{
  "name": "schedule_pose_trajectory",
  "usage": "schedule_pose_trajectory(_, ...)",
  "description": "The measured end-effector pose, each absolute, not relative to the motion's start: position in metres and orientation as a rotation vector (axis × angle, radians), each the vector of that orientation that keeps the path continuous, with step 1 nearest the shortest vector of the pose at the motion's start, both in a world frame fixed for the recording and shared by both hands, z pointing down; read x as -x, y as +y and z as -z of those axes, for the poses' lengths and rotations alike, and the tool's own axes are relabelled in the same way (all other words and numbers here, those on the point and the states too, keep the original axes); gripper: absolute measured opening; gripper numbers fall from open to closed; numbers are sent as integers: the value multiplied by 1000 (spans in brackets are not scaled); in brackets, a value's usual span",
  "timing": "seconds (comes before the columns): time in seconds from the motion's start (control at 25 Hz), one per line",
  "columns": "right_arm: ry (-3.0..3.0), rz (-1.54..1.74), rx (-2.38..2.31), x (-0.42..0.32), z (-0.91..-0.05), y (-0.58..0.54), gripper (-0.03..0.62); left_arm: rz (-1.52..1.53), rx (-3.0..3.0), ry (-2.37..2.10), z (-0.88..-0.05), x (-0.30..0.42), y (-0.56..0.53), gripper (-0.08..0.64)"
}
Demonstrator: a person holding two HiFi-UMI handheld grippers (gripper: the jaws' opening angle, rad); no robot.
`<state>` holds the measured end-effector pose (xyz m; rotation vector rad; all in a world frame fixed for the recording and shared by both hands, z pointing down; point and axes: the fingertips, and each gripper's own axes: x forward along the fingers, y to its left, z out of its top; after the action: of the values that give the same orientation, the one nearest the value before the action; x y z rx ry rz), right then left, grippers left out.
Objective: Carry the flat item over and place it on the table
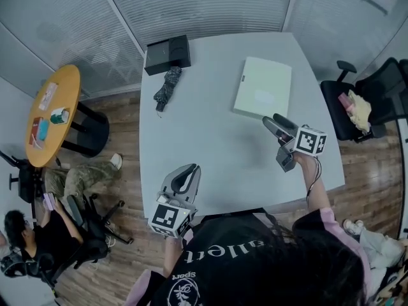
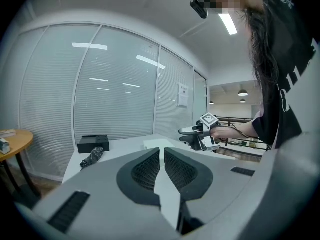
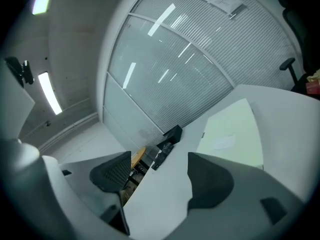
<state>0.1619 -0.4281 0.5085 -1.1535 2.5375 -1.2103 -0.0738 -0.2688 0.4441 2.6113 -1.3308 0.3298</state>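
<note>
Table [image 1: 210, 139]: large, pale grey. The middle of its near edge is hidden behind the person's head and shoulders.

Round wooden table [image 1: 54, 113]: stands off the left edge, apart from the big one. The small things on it are too small to tell.

Office chair [image 1: 363, 107]: beside the right edge, partly cut off by the frame, with something pale heaped on the seat.

Flat item [image 1: 262, 87]: pale slab, lies flat on the table toward the far right corner, close to the right edge. In the right gripper view its near part is covered by one jaw.

Black box [image 1: 167, 54]: at the far left corner.

Folded umbrella [image 1: 167, 88]: just on the near side of the box, by the left edge. Touching or a small gap: cannot tell.

Right gripper [image 1: 275, 127]: over the right side of the table, tips just beside the flat item's near corner; contact cannot be judged. Jaws stand wide apart, only table showing between them.

Left gripper [image 1: 185, 180]: at the near edge, well apart from the flat item. Jaws drawn together to a thin slit, nothing in it.
</note>
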Motion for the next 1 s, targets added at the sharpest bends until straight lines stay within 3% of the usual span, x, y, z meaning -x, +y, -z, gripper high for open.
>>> schedule_pose_trajectory(0.6,2575,1063,1128,-74,-461,-284,340,-303,-2718,-1184,-439,100,-229,46)
schedule_pose_trajectory(0.64,2551,1057,1140,-69,-458,-277,323,-300,-2726,-1171,-439,102,-226,46)
schedule_pose_trajectory(0.76,2489,1038,1174,-56,-451,-259,193,-294,-2752,-1122,-440,107,-217,46)
schedule_pose_trajectory(1.0,2419,1016,1237,-33,-448,-223,107,-300,-2803,-999,-445,111,-194,46)
